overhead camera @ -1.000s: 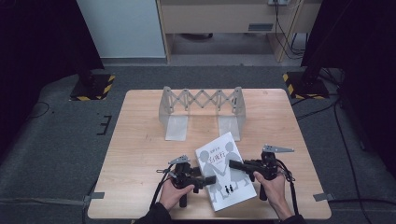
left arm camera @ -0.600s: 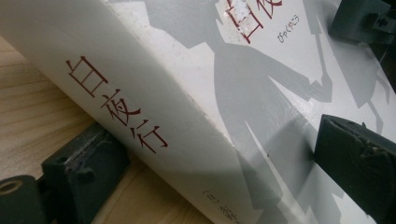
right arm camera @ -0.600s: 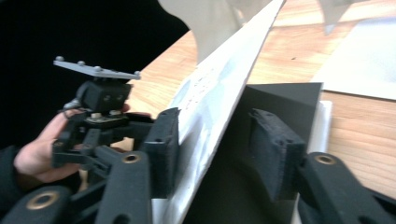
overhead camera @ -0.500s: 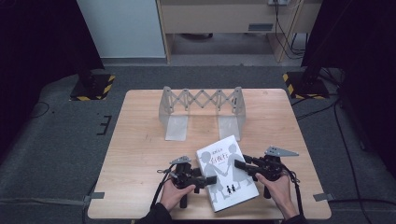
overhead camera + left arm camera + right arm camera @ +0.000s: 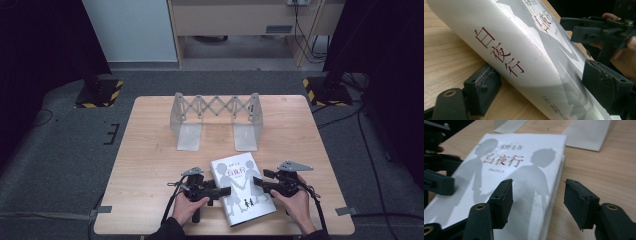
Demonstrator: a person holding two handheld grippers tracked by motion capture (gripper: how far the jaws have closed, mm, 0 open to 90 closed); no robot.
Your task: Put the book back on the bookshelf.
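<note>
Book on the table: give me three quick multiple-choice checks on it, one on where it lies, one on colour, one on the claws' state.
1. Where does the book lie against the folding metal rack?
A. On the rack's plates
B. On the table nearer the person, apart from the rack
C. Behind the rack

2. What colour is the title print on the book's spine?
A. Red
B. Blue
C. Gold

3. How does the right claw stand?
A. Shut on the book
C. Shut beside the book
B. Open, jaws astride the book's edge

Answers: 1 B, bare wood shows between book and rack in the high view. 2 A, the left gripper view shows red characters on the white spine. 3 B, the right gripper view shows one jaw over the cover, one beyond the edge, with a gap between.
</note>
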